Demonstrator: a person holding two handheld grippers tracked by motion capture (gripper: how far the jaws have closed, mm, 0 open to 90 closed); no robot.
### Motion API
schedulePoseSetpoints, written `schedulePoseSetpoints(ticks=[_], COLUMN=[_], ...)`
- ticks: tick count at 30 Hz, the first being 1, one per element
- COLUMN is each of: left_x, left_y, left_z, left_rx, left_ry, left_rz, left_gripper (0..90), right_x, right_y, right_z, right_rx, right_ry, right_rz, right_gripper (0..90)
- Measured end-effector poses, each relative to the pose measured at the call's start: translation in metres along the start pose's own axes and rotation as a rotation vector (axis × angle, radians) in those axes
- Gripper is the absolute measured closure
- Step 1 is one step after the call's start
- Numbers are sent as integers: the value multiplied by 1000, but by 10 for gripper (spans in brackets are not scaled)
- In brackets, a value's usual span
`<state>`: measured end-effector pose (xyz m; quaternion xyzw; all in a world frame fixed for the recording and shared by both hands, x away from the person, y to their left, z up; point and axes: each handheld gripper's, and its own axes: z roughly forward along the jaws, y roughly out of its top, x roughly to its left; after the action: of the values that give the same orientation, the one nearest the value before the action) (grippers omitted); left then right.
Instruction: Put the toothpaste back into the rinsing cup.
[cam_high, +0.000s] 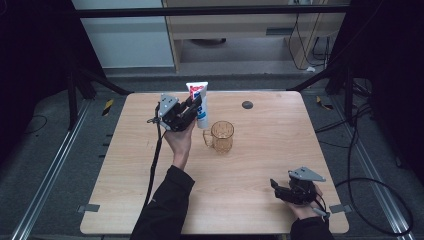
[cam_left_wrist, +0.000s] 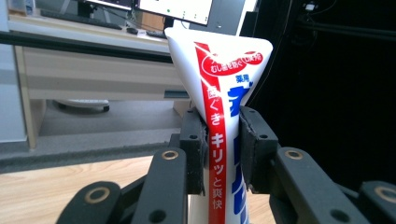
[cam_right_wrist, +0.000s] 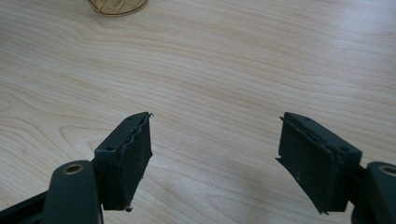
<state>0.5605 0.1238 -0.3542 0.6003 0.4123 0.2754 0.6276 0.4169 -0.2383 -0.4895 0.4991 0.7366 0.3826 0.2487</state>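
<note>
1. Left gripper (cam_high: 192, 111), far left-centre of table (cam_high: 260, 150): jaws clamped on toothpaste tube (cam_high: 199, 102); pads press both sides of it.
2. Tube upright, crimped end up, just left of amber mug (cam_high: 221, 136), not touching it.
3. Right gripper (cam_high: 278, 186), near right corner: jaws wide apart, nothing btwn them, low over bare wood.

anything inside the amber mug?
From the high view the amber mug looks empty: wood grain shows through its clear wall. Its floor is too small to check. The toothpaste tube stands outside it, upright, clamped by the left gripper.
</note>
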Motion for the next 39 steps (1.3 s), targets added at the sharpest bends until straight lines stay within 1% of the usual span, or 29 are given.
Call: schedulePoseSetpoints(ticks=[2,3,4,5,6,7,9,10,12,14,19,20,21,22,24,25,27,30,33,35,36,37,39], left_x=[-2,-5,-5,-9,-9,-12,-14,-16,-17,-20,-24,-28,-28,-31,-33,-33,-35,-35,-34,-34,-34,-34,-34], left_y=[1,2,2,2,2,2,1,1,1,0,-4,-6,-6,-8,-10,-10,-14,-19,-24,-29,-29,-33,-35], left_z=[1,4,4,7,7,9,10,13,14,18,25,30,30,33,36,36,40,43,45,47,47,47,48], left_rx=[-3,-1,-1,0,0,-3,-8,-6,-4,5,10,25,25,34,42,42,59,67,78,89,89,95,97], left_ry=[-4,-11,-11,-19,-19,-24,-26,-37,-40,-41,-52,-57,-57,-63,-66,-66,-67,-59,-61,-57,-57,-51,-50], left_rz=[3,7,7,9,9,10,10,-1,0,10,5,8,8,14,17,17,22,32,19,24,24,28,27], left_gripper=[721,721,721,721,721,721,721,721,721,721,722,722,721,721,721,721,721,721,721,721,721,721,720], right_x=[0,-1,-1,0,0,-1,-1,0,0,0,-1,0,0,0,0,0,-1,-1,0,0,0,-1,-1], right_y=[0,0,0,0,0,0,0,0,0,0,0,0,0,0,0,0,0,0,0,0,0,0,0], right_z=[0,0,0,0,0,1,1,0,-1,0,1,1,1,1,0,0,0,0,-1,-1,-1,-1,-1], right_rx=[-2,-2,-2,0,0,-2,-2,-5,-7,-5,-5,-2,-2,-4,-8,-8,-7,-6,-11,-7,-7,-5,-7], right_ry=[0,-2,-2,-1,-1,-2,-2,-1,2,5,3,9,9,5,6,6,7,7,6,11,11,9,9], right_rz=[1,-4,-4,-2,-2,-6,-5,-5,1,1,-6,-1,-1,-6,-4,-4,2,-1,-7,0,0,-2,-1], right_gripper=[254,254,254,254,254,253,254,254,254,254,254,254,254,254,254,254,254,254,254,254,254,255,255])
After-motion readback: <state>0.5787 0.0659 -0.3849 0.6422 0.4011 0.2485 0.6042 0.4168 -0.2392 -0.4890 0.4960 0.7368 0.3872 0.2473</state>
